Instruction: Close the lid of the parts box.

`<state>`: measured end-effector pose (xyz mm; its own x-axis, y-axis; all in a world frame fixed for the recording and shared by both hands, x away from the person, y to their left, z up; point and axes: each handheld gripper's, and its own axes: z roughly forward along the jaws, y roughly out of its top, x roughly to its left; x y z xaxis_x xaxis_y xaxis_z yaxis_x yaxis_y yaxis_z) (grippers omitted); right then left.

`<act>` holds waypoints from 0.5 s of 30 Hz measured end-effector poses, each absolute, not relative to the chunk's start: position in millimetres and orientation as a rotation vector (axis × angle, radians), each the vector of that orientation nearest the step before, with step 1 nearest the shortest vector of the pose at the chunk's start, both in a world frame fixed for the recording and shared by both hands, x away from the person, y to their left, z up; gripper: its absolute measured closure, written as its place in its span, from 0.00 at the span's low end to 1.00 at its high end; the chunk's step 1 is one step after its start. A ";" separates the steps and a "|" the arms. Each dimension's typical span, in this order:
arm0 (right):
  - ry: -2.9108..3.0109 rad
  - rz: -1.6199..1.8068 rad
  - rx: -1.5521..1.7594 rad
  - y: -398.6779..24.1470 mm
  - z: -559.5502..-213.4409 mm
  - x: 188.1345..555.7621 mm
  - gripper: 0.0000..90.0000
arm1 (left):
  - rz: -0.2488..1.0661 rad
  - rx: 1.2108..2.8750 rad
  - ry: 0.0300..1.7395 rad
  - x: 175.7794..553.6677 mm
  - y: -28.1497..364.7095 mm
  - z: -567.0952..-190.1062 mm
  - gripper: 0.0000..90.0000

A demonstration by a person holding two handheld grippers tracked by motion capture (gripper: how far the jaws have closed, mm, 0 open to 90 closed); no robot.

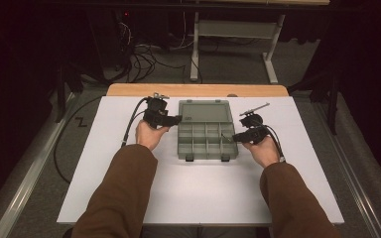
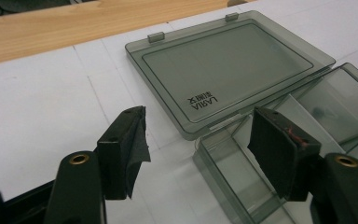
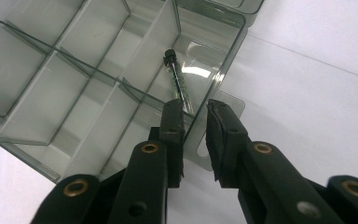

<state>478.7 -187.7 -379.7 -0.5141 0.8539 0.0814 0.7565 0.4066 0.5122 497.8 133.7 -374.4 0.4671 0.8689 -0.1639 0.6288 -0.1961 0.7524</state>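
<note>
A translucent grey compartment box (image 1: 183, 144) lies open in the middle of the white table, its lid (image 1: 204, 111) folded flat behind it. My left gripper (image 1: 178, 119) hovers at the box's back left corner. In the left gripper view this gripper (image 2: 200, 119) stands wide open with nothing in it, over the seam between lid (image 2: 223, 65) and tray (image 2: 233, 172). My right gripper (image 1: 234, 137) is at the box's right edge. In the right gripper view its jaws (image 3: 196, 109) stand a narrow gap apart at the box wall (image 3: 230, 51). A dark screw (image 3: 177, 77) leans in the end compartment, its lower end at the left fingertip.
A wooden strip (image 1: 198, 90) runs along the table's far edge. Beyond it stand a metal table frame (image 1: 194, 49) and cables on the floor (image 1: 139, 59). White tabletop (image 1: 198, 193) stretches in front of the box between the person's brown sleeves.
</note>
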 end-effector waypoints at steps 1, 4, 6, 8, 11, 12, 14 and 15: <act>2.467 0.744 1.429 -187.6 -379.8 478.8 0.86 | 0.377 1.930 1.256 500.5 132.6 -375.2 0.41; 2.467 0.738 1.431 -187.4 -379.5 479.1 0.87 | 0.357 1.952 1.283 510.2 130.0 -377.1 0.43; 2.468 0.730 1.428 -186.8 -379.3 479.1 0.87 | 0.325 1.959 1.306 517.1 128.8 -378.6 0.44; 2.468 0.724 1.428 -186.1 -379.1 479.1 0.87 | 0.279 1.965 1.330 524.2 128.2 -380.4 0.44; 2.471 0.718 1.429 -185.6 -378.8 479.3 0.87 | 0.225 1.946 1.367 532.9 128.4 -383.1 0.43; 2.470 0.714 1.427 -185.5 -378.7 479.3 0.87 | 0.208 1.946 1.378 535.9 128.5 -384.2 0.42; 2.470 0.710 1.423 -185.1 -378.7 479.1 0.87 | 0.177 1.948 1.397 540.6 128.4 -386.8 0.40; 2.468 0.708 1.421 -184.7 -378.7 478.9 0.87 | 0.162 1.949 1.404 543.2 128.5 -387.8 0.40</act>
<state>478.9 -184.7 -378.7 -0.5147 0.8554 0.0584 0.7563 0.4209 0.5008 543.2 128.5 -387.8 0.3995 0.8676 -0.2962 0.7775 -0.1495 0.6108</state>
